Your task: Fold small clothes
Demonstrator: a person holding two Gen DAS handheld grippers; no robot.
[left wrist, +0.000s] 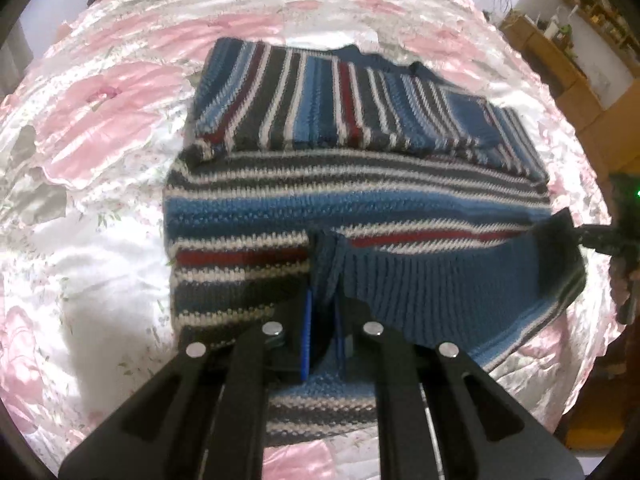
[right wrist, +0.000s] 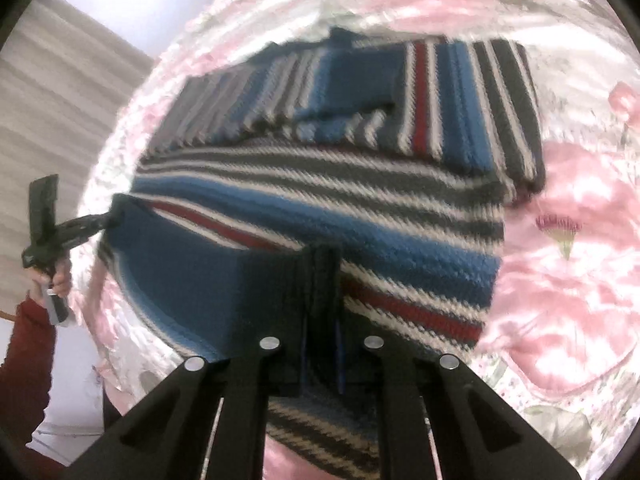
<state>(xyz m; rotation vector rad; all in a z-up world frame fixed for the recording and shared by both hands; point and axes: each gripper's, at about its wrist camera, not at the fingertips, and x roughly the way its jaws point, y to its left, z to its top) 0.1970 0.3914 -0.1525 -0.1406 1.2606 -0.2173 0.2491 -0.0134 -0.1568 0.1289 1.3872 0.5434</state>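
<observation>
Your sweater (left wrist: 360, 208) is a chunky ribbed knit, striped in blue, charcoal, white and dark red. It lies on a glossy satin bedspread (left wrist: 100, 120) printed with large pink flowers, which is rumpled and shines hard under the light.

In the left wrist view, the garment fills the centre. Its body stripes run from 9 to 3 o'clock, and its long axis cannot be told while the hem is lifted. A folded-in sleeve panel lies across the upper part toward 12 o'clock, with its stripes running crosswise to the body's. A dark blue collar edge shows at the far rim.

The plain blue ribbed hem (left wrist: 440, 276) is raised off the bedspread and stretched between your two tools.

Your left gripper (left wrist: 322, 280) has its tongs drawn narrow and pinched on the hem's left corner; knit is bunched between the blue-lined pads. Your right gripper (right wrist: 322, 280) is likewise narrow and clamped on the hem's other corner, with dark ribbing standing between its fingers.

In the right wrist view, the left tool appears at 9 o'clock, pulling a point of the hem, with your hand (right wrist: 56, 280) and a red sleeve (right wrist: 28, 360) below it. The right wrist view is blurred.

At 1 o'clock in the left view, cardboard boxes (left wrist: 560, 52) and shelves stand well apart from the bed; their contents are too small to tell.
</observation>
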